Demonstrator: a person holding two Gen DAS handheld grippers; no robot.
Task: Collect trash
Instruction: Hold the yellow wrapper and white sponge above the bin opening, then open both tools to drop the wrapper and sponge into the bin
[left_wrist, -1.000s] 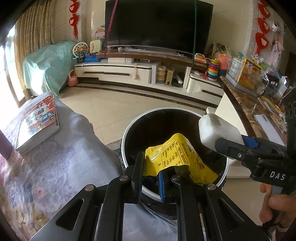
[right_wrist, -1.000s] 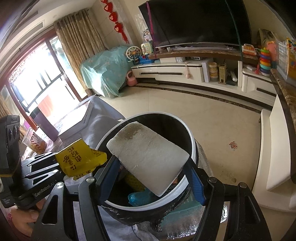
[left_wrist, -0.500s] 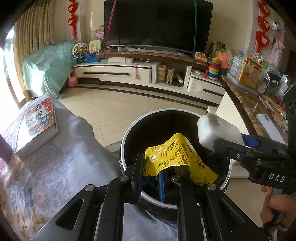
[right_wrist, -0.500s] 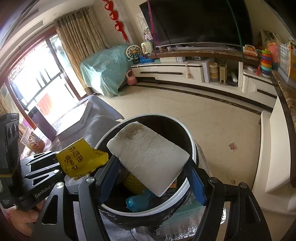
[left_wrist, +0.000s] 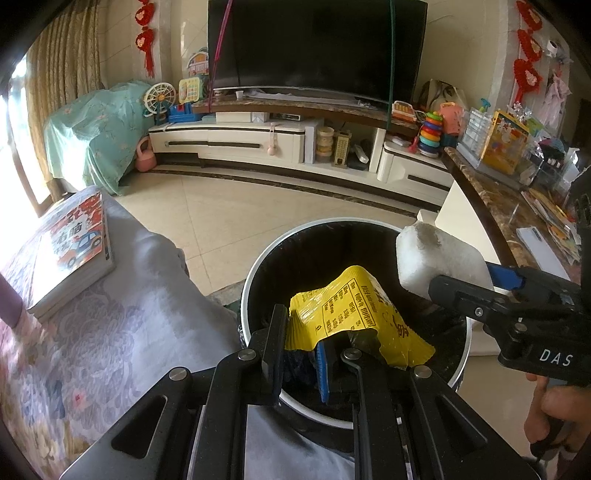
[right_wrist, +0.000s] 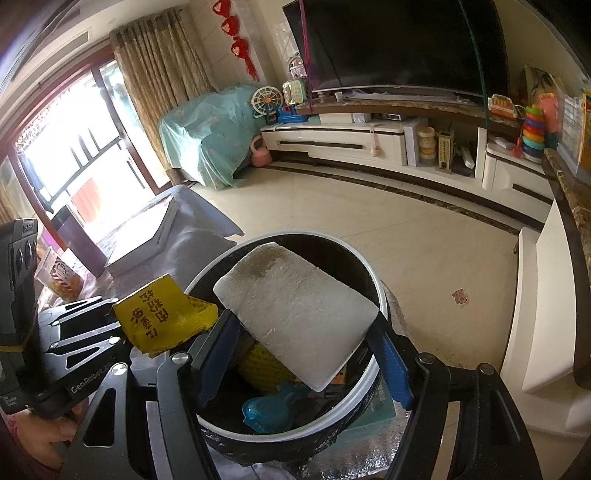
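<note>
Both claws hold trash over the bin. Right gripper (right_wrist: 303, 354) spread wide, its blue-padded fingers (right_wrist: 389, 363) pinching a big white foam block (right_wrist: 295, 314) by its two sides; block tilts up and fwd, sitting above the round trash bin (right_wrist: 380, 295) opening. Left gripper (left_wrist: 301, 350) nearly closed, jaws clamped on lower edge of a crumpled yellow wrapper (left_wrist: 347, 310) w/ black print; wrapper sticks up over the near rim of the bin (left_wrist: 255, 266). Seen from left cam, foam block (left_wrist: 436, 254) is just right of the wrapper, apart from it. Inside bin: a yellow mesh-looking item (right_wrist: 264, 363) and a blue plastic piece (right_wrist: 271, 408), smaller, both under the block. Books (left_wrist: 70, 251) lie on a cloth-covered surface (left_wrist: 140, 317) left of bin.
</note>
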